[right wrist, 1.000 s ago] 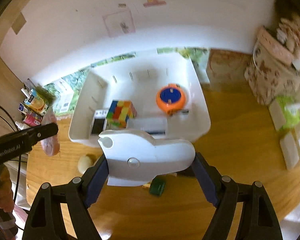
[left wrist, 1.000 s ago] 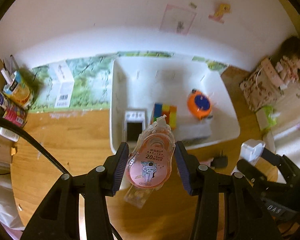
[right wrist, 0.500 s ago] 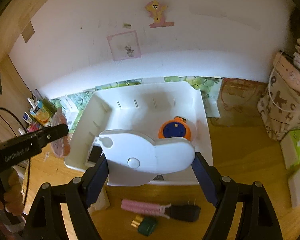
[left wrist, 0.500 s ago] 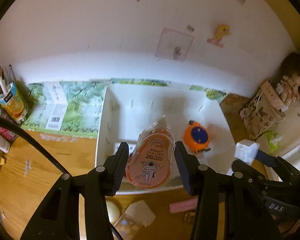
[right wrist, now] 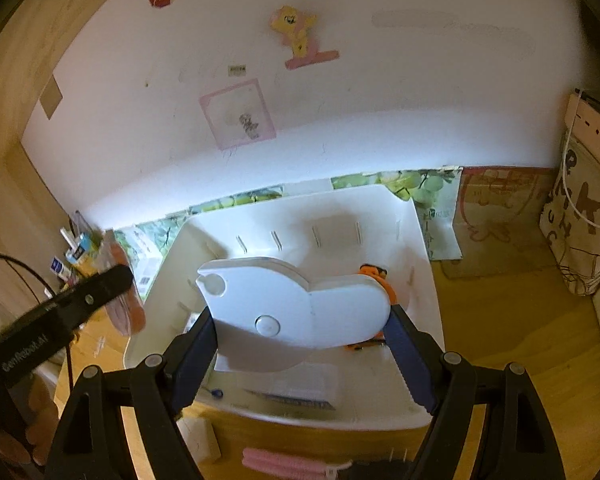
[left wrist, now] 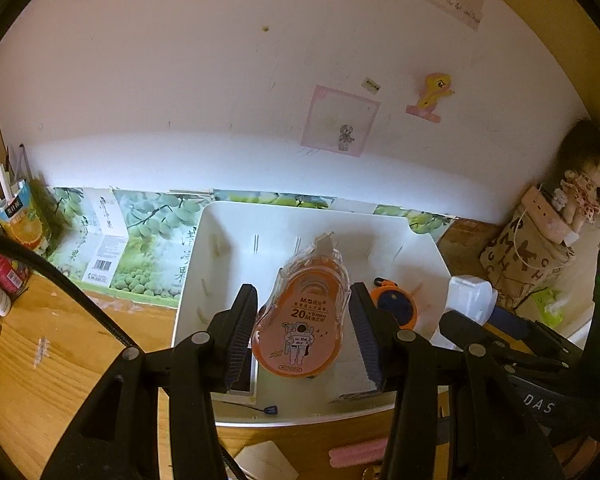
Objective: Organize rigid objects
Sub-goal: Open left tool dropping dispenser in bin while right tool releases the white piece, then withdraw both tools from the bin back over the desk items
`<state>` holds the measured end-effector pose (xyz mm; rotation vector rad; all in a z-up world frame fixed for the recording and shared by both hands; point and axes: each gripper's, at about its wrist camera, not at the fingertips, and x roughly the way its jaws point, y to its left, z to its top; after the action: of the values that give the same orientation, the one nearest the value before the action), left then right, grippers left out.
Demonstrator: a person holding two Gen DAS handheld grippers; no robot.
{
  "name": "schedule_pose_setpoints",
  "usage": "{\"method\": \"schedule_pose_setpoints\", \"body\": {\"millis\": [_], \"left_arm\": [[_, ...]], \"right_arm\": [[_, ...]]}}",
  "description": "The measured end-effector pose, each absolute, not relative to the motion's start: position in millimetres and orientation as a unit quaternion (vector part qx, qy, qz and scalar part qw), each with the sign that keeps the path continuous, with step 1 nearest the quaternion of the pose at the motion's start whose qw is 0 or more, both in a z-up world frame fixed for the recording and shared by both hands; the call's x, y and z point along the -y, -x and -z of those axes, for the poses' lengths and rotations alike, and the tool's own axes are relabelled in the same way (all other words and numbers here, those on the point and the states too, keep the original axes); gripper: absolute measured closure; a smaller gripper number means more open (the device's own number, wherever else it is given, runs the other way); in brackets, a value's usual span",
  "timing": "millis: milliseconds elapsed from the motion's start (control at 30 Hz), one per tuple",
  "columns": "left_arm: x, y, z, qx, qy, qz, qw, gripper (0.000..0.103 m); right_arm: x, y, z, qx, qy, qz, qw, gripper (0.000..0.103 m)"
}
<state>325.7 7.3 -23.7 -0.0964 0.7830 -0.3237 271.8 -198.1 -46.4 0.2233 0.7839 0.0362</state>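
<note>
Gripping an orange correction tape dispenser (left wrist: 300, 320) between closed jaws, the left gripper (left wrist: 303, 332) holds it above the near part of the white bin (left wrist: 428, 248). The right gripper (right wrist: 302, 344) has its jaws clamped on a flat white plastic piece (right wrist: 292, 304), likewise over the bin. Below, on the desk (left wrist: 60, 360), lies a pink comb (right wrist: 284, 462). Inside the bin sits an orange tape measure (left wrist: 394, 308). Behind stands a juice carton (left wrist: 20, 220) by the wall.

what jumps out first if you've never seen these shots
The orange correction tape clamped in the left gripper, held over the white bin. Then the big white dispenser gripped by the right gripper above the same bin, with an orange tape measure inside.
</note>
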Motion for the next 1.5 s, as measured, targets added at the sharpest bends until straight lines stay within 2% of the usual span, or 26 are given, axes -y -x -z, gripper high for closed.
{"method": "schedule_pose_setpoints", "body": {"millis": [300, 367, 500, 700, 1167, 1500], "left_arm": [[-6, -324, 19, -0.369, 0.044, 0.148, 0.917, 0.050], [-6, -321, 16, -0.367, 0.043, 0.149, 0.917, 0.044], [-11, -314, 12, -0.362, 0.052, 0.142, 0.920, 0.026], [-23, -298, 1, -0.351, 0.069, 0.131, 0.924, 0.021], [-67, -234, -24, -0.312, 0.066, 0.120, 0.940, 0.020], [-106, -203, -9, -0.337, 0.081, 0.132, 0.929, 0.020]], "right_arm": [[203, -276, 50, -0.380, -0.118, -0.018, 0.917, 0.019], [205, -277, 52, -0.388, -0.123, -0.017, 0.913, 0.018], [209, -273, 50, -0.381, -0.129, -0.010, 0.916, 0.018], [211, -261, 38, -0.370, -0.127, -0.002, 0.920, 0.018], [204, -194, 6, -0.311, -0.134, 0.037, 0.940, 0.018], [178, -141, 3, -0.275, -0.129, 0.070, 0.950, 0.018]]}}
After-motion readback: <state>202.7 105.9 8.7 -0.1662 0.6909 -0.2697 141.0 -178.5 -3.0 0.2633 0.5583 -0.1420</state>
